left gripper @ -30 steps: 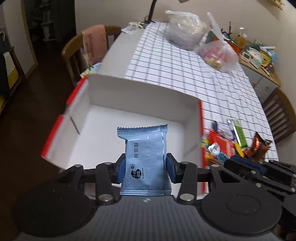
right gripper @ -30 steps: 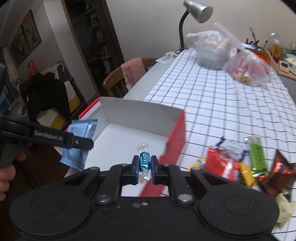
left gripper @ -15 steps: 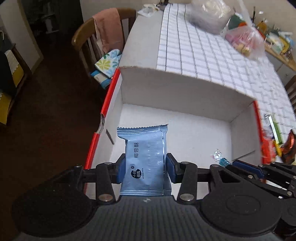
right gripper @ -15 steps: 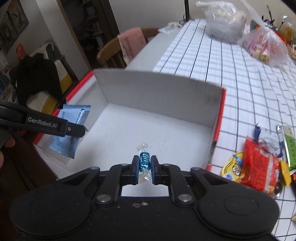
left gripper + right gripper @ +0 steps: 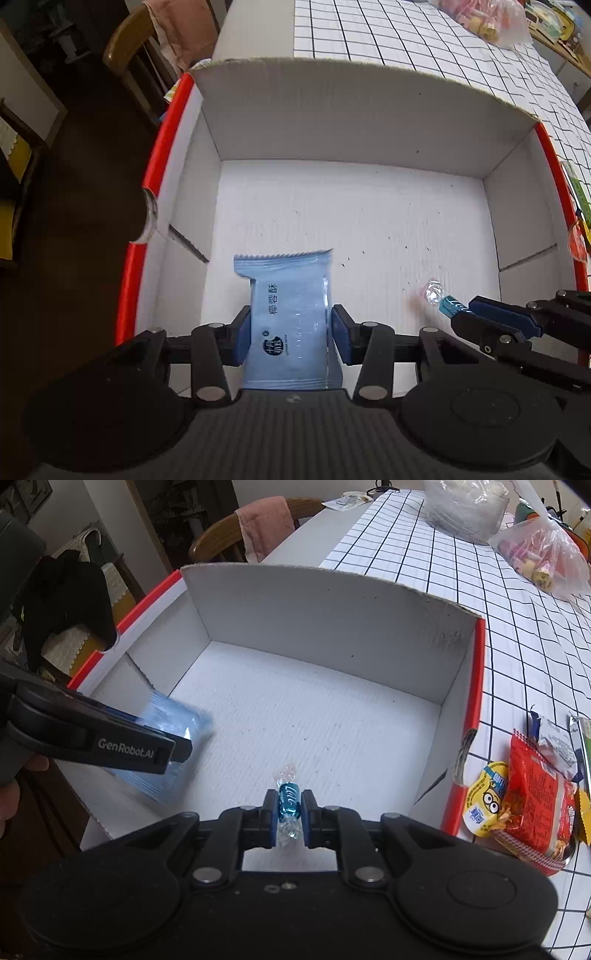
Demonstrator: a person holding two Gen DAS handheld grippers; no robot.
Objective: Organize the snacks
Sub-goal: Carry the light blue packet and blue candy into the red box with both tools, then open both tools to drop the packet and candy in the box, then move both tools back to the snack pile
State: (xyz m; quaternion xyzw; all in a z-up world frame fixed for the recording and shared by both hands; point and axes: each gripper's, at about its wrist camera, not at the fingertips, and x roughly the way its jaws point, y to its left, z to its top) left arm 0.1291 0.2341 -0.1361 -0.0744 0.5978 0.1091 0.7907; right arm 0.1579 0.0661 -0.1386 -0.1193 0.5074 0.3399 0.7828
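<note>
My left gripper (image 5: 290, 332) is shut on a light blue snack packet (image 5: 288, 317) and holds it inside the white cardboard box with red edges (image 5: 332, 110), near the box's left side. The packet also shows in the right wrist view (image 5: 173, 746). My right gripper (image 5: 289, 814) is shut on a small blue wrapped candy (image 5: 287, 799) over the box floor (image 5: 332, 720) near the front. The candy also shows in the left wrist view (image 5: 441, 301), to the right of the packet.
Loose snacks lie on the checked tablecloth (image 5: 498, 602) right of the box: a red packet (image 5: 535, 794), a yellow cup lid (image 5: 484, 801). Plastic bags (image 5: 543, 550) stand further back. A wooden chair with a pink cloth (image 5: 258, 528) is behind the box.
Both grippers have moved forward and down into the box with their snacks still held. The box now fills both views.
</note>
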